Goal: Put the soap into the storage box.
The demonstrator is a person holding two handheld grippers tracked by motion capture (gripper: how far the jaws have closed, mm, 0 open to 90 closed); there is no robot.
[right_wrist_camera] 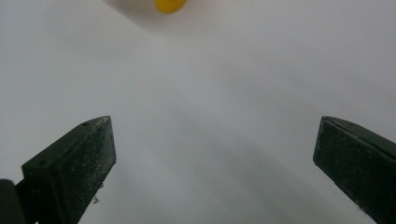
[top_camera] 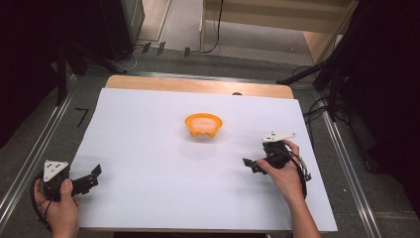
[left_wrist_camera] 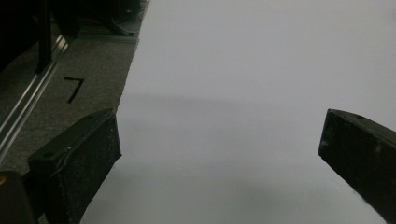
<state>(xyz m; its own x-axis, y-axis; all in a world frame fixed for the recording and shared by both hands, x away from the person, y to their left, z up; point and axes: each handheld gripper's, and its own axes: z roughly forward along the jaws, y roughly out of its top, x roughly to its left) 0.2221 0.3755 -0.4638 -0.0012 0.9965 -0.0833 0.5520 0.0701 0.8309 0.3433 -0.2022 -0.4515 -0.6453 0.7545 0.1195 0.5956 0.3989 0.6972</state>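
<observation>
From the high view, my right claw (top_camera: 252, 164) is near the right edge of the counter (top_camera: 148, 198), lying low over the white sheet, with its jaws pointing to the left. Nothing is between the jaws. The orange bowl (top_camera: 203, 126) stands alone in the middle of the counter, a little toward the far edge, upright with its opening to the top. It is apart from both claws; the right one is the nearer. My left claw (top_camera: 89, 179) is at the near left corner of the counter, jaws apart and pointing toward the middle, holding nothing.

In the left gripper view, my left claw (left_wrist_camera: 219, 149) shows its two black jaws wide apart with bare white sheet between them. The left edge of the sheet and the grey floor are at the left side.

In the right gripper view, my right claw (right_wrist_camera: 215, 154) is also fully open over the white sheet, with no thing between the jaws. A small part of the orange bowl (right_wrist_camera: 169, 4) appears at the top edge, well ahead of the jaws.

I judge that the bowl is standing free and my right claw is empty. If I take the bowl next, the claw must go forward to it and put one jaw inside the rim.
</observation>
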